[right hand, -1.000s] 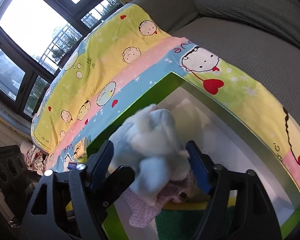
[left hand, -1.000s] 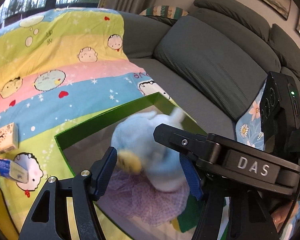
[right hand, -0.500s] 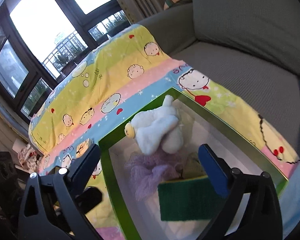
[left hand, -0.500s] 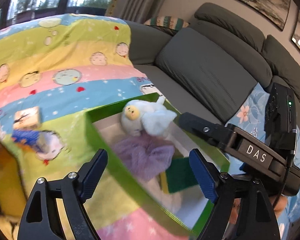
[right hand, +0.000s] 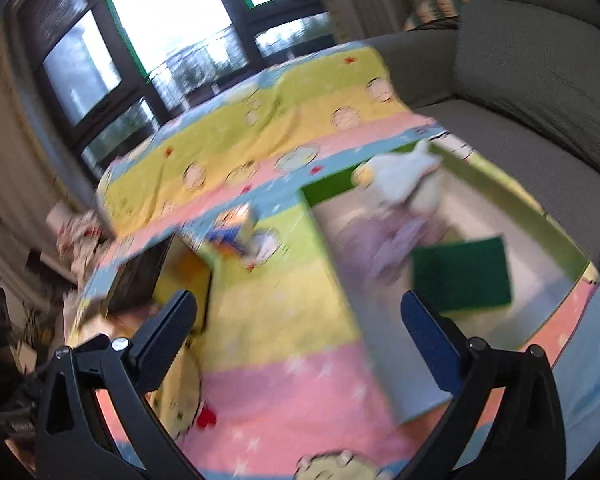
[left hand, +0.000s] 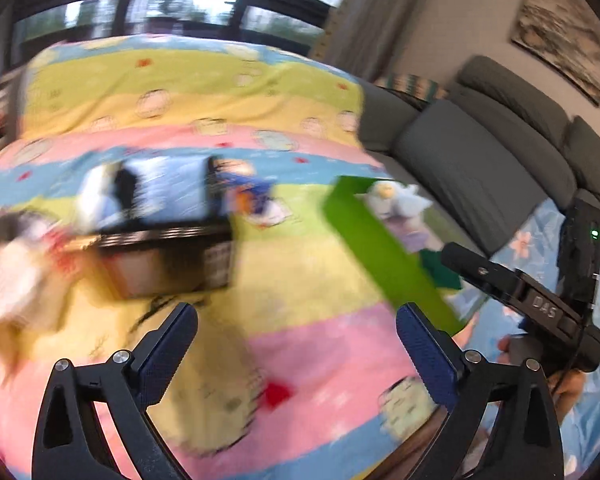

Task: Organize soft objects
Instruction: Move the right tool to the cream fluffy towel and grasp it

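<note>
We see the pale blue plush toy [right hand: 400, 178] lying inside the green box [right hand: 328, 186], at the box's far end, with its yellowish face turned toward nine o'clock. Just below it, toward six o'clock, a lilac mesh puff [right hand: 384, 240] touches the plush, and a dark green sponge [right hand: 464, 276] lies flat on the box floor toward four o'clock of the puff. In the left wrist view the same plush toy [left hand: 396, 198] shows small at the far end of the green box [left hand: 380, 256].

Our right claw [right hand: 298, 326] is released, its jaws opening wide, with nothing between them; the box sits toward one o'clock of it. Our left claw [left hand: 296, 340] is likewise released, its jaws opening, empty, above the cartoon blanket [left hand: 204, 92].

The box rests on that striped blanket [right hand: 284, 312], which covers the surface beneath. At ten o'clock of the box a small blue and orange carton [right hand: 232, 232] lies on the blanket, blurred. Farther toward nine o'clock stands a dark basket [left hand: 168, 236] with something pale in it, too blurred to tell. A grey sofa [right hand: 532, 80] runs behind the box at two o'clock, and large windows [right hand: 172, 12] fill the far wall.
</note>
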The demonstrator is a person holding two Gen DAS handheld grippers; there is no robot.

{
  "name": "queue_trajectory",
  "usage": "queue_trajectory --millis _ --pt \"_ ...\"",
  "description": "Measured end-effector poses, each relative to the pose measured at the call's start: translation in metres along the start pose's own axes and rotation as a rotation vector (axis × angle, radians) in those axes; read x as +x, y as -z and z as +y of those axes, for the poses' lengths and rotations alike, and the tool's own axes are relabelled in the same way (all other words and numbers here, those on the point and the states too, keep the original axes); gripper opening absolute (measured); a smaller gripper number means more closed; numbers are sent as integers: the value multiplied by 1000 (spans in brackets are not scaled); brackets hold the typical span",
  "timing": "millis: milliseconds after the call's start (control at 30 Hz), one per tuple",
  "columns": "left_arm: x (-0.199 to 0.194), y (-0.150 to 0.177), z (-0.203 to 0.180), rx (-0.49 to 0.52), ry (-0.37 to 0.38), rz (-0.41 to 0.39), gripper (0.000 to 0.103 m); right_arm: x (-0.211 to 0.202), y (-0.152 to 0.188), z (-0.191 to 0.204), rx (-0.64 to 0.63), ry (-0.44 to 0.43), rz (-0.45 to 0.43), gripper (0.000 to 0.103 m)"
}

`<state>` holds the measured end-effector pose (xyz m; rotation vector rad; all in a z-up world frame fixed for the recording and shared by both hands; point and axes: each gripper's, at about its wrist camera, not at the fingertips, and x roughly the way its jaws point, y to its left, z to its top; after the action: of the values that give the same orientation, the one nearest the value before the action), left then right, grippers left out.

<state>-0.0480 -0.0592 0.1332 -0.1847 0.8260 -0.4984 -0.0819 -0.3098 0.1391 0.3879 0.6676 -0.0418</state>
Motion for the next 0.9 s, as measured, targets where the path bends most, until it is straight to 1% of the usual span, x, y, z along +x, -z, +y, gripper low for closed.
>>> queue_trajectory --millis 67,133,200,267,300,333,433,500,567,633,700,733,767,833,900 --pt "-14 12 22 -45 -52 -7 100 3 13 17 -30 -38 37 102" --pt "-32 26 53 -115 -118 -21 100 9 23 32 -46 -85 88 102" --pt "-46 35 76 -166 -151 -33 100 17 32 52 -70 -142 147 102" --pt "-63 44 105 -235 -217 -57 99 23 41 73 -97 -196 192 102" --pt "-69 47 113 -259 -237 -69 99 27 45 89 -113 -234 217 102" --pt "-76 51 125 -295 -252 -88 99 30 48 100 -125 -258 234 101" --pt "-89 62 153 -387 -264 -115 99 46 53 144 -166 -321 296 100" --pt "-96 66 167 -406 -279 -126 97 58 55 176 -194 -353 338 97" --pt "-98 67 175 -415 -303 -123 89 73 56 214 -214 -391 390 95" --pt "-98 69 185 -440 -304 -119 88 88 56 243 -225 -422 426 93" --pt "-99 72 193 -473 -284 -120 80 106 57 274 -255 -433 456 88" --pt "-100 74 195 -481 -281 -115 70 114 59 288 -272 -425 465 86" --pt "-100 75 199 -490 -282 -106 66 128 62 304 -296 -402 479 83" --pt "-101 79 204 -499 -293 -96 66 142 68 320 -334 -368 507 79" --pt "-105 83 209 -508 -289 -95 66 158 75 333 -369 -354 552 72"
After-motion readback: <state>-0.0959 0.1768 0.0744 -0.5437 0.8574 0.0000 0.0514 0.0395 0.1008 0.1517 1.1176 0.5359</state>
